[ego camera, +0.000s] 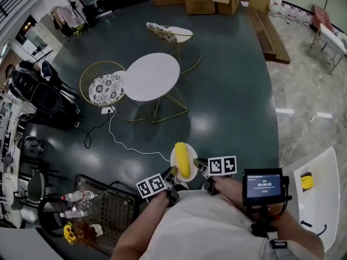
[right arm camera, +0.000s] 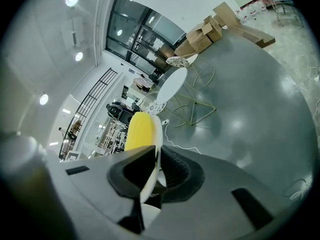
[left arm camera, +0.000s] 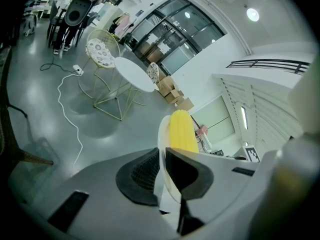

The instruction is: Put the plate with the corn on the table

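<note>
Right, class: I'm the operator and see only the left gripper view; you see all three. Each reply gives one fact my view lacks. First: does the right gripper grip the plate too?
Observer: Yes. In its own view the right gripper is shut on the plate rim.
Operator: Is the plate over the table?
Observer: No. The head view shows it over the floor, with the table apart, further ahead.
Operator: Anything on my right?
Observer: A white top with a small yellow thing on it.
</note>
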